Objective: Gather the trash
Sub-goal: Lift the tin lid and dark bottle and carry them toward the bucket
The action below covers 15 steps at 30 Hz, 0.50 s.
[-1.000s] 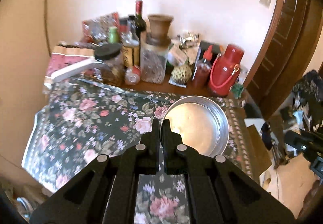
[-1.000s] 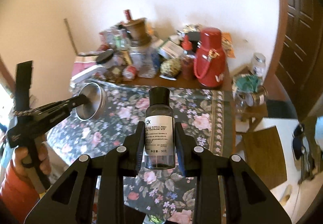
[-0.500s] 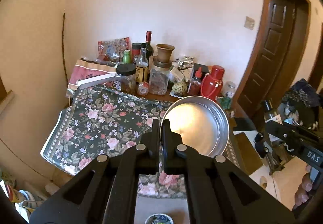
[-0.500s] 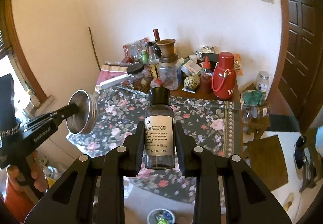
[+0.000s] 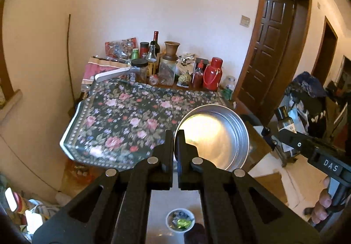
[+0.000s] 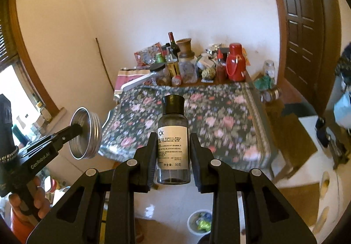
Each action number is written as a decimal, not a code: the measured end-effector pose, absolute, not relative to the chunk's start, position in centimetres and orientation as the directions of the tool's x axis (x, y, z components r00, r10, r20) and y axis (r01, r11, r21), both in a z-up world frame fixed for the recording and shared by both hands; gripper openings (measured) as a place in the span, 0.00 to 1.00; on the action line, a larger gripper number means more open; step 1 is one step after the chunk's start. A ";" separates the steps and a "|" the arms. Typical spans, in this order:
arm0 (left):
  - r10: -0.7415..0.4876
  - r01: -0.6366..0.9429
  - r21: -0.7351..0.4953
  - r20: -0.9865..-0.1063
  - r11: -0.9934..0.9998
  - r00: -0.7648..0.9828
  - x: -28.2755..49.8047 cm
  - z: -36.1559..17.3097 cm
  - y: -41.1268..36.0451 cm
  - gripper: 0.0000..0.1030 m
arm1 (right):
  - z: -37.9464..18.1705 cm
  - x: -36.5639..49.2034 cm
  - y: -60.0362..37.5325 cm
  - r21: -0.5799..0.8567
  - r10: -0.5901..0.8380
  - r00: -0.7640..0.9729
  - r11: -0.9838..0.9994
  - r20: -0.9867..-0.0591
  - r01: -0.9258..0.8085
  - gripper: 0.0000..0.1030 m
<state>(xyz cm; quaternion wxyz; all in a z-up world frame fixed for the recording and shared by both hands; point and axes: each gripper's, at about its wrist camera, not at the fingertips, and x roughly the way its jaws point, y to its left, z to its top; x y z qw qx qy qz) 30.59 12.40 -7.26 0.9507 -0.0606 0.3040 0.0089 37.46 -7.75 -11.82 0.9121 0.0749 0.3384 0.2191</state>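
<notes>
My left gripper point(image 5: 174, 134) is shut on the rim of a round silver metal lid point(image 5: 216, 136), held in the air off the near right corner of the table; the same lid point(image 6: 86, 134) shows at the left of the right wrist view. My right gripper point(image 6: 173, 140) is shut on a small dark bottle point(image 6: 173, 145) with a black cap and white label, held upright; that bottle point(image 5: 285, 120) also appears at the far right of the left wrist view. Below on the floor stands a small white bin point(image 5: 180, 220) point(image 6: 200, 224) with wrappers inside.
A table under a dark floral cloth point(image 5: 122, 121) stands ahead, its back edge crowded with bottles, jars and a red thermos point(image 5: 212, 75). A brown door point(image 5: 269, 46) is to the right. A wooden stool point(image 6: 291, 136) stands right of the table. Clutter lies on the floor at left.
Both grippers have drawn back from the table with the lid and the bottle still held. The table now looks smaller and farther, and the white bin has come into view below.
</notes>
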 end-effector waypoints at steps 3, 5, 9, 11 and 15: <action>-0.043 -0.034 -0.117 -0.593 0.993 0.804 28.2 -7.7 12.4 0.01 | -12.4 34.7 -7.6 0.292 0.444 0.667 0.896 -0.598 -0.335 0.25; -0.055 -0.024 -0.121 -0.609 0.992 0.791 27.1 -8.1 12.3 0.01 | -12.8 33.3 -7.5 0.293 0.437 0.659 0.899 -0.612 -0.325 0.25; -0.069 -0.020 -0.131 -0.643 0.991 0.763 25.2 -9.3 11.8 0.01 | -13.7 31.2 -7.7 0.300 0.429 0.635 0.904 -0.643 -0.306 0.25; -0.073 -0.025 -0.137 -0.662 0.990 0.746 24.7 -10.1 11.4 0.01 | -14.3 30.7 -7.8 0.298 0.424 0.618 0.905 -0.662 -0.302 0.25; -0.065 -0.056 -0.146 -0.709 0.988 0.702 24.3 -12.8 10.3 0.01 | -16.2 30.1 -8.2 0.292 0.422 0.580 0.905 -0.696 -0.308 0.25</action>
